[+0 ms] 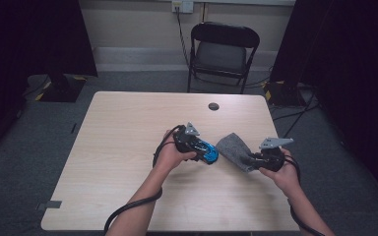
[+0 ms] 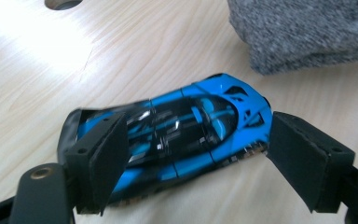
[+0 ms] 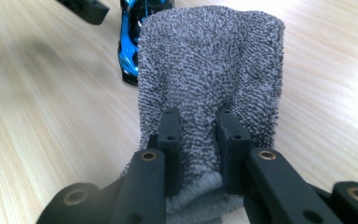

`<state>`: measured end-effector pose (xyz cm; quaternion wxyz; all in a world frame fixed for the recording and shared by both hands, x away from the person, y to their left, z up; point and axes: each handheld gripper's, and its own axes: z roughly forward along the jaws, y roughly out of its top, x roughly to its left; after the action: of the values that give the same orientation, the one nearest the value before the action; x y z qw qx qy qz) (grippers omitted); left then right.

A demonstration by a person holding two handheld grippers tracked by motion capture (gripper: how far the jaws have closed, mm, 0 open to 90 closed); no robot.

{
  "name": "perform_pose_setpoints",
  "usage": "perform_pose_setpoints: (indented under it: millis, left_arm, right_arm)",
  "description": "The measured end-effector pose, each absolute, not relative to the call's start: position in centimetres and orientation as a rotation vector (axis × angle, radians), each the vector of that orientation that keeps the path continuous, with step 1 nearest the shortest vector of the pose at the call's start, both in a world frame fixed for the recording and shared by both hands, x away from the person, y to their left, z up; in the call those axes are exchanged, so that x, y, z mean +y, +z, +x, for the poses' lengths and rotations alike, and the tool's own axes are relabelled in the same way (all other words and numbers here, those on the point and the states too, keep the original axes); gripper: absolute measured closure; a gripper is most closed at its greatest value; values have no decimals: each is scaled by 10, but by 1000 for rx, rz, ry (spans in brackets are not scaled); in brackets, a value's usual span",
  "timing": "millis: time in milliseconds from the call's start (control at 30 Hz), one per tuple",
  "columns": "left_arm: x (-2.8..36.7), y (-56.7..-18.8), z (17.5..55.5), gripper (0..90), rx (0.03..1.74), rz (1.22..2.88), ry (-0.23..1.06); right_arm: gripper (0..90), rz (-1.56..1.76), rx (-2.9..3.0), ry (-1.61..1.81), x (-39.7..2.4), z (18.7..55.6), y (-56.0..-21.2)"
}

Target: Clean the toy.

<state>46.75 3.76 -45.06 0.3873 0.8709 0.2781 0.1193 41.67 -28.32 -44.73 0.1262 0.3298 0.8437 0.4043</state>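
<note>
Jaws of the left gripper point(image 2: 186, 154) stand wide, one at each end of the blue toy car point(image 2: 177, 135), and they hold it between them. One pad sits on the car's tail and the other presses at its nose. In the high view the left gripper point(image 1: 204, 150) is near the middle of the table point(image 1: 128, 128), in the person's left hand point(image 1: 170, 155), with the car point(image 1: 209, 152) at its tip. The car looks just above the wood, but I cannot tell if it still touches it.

Next comes the grey cloth point(image 1: 234, 150), just beside the car and to its right. It is soft and bumpy like a towel.

Last is the right gripper point(image 1: 256, 161), in the right hand point(image 1: 285, 174). Seen from the right gripper's own camera, the jaws of the right gripper point(image 3: 200, 135) are squeezed almost together and pinch one end of the cloth point(image 3: 209, 70). From there the cloth stretches away toward the car point(image 3: 131, 37).

A round hole point(image 1: 213, 106) sits at the far side of the table.
</note>
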Motion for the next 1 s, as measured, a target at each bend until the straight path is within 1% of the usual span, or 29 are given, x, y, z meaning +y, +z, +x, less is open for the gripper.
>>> perform_pose_setpoints:
  millis: [200,300,400,633,900,1000]
  left_arm:
    - [60,-444,454,210,746,2208,303]
    - [75,-442,446,238,786,2206,286]
    - [89,-443,440,239,805,2191,296]
    - [124,-452,423,230,860,2191,314]
    - [153,-462,405,229,897,2212,337]
    - [162,-464,399,229,919,2195,333]
  right_arm:
    - [750,924,2458,1196,-265,418,-431]
    - [749,894,2458,1206,-252,419,-424]
    - [750,888,2455,1252,-237,419,-420]
    - [748,837,2495,1293,-195,422,-426]
    - [748,809,2519,1284,-162,423,-430]
    - [746,798,2525,1289,-148,423,-431]
